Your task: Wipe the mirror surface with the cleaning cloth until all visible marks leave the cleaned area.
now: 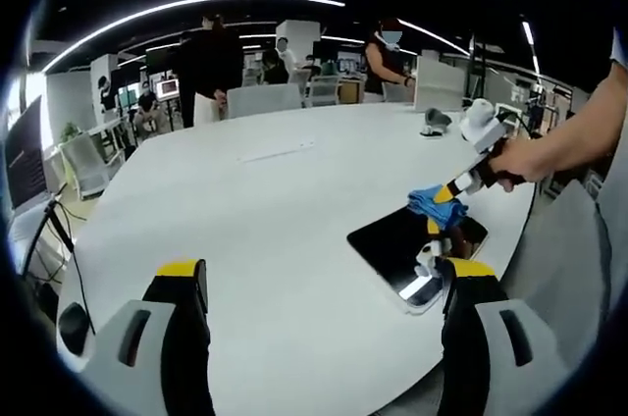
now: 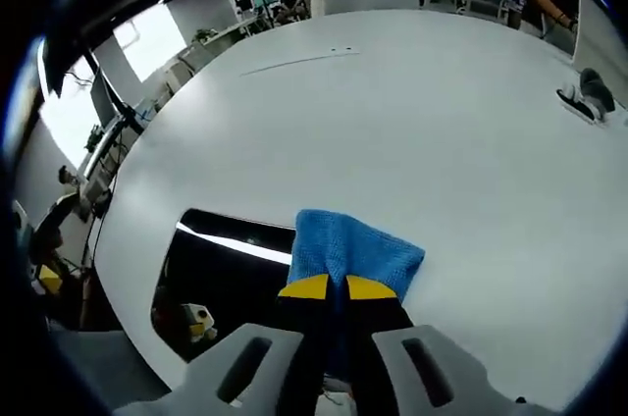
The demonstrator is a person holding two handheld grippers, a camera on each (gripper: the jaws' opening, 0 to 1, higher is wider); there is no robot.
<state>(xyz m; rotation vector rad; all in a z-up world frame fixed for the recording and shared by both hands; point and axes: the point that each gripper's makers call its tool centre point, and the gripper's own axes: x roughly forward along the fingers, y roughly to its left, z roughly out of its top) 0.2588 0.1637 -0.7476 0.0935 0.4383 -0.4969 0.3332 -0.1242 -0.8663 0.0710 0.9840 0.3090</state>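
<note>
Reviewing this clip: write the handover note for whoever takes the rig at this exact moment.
Right gripper: shut on the blue cleaning cloth, held over the right-hand part of the mirror; in the left gripper view it sits at the mirror's far end.
Left gripper: open, empty, above the white table, with the mirror off to its right.
Mirror lies flat near the table edge.
Done: cloth picked up and brought to the mirror.
Left: wipe the whole surface. Marks cannot be made out from these views, so check the glass closely before stopping.
</note>
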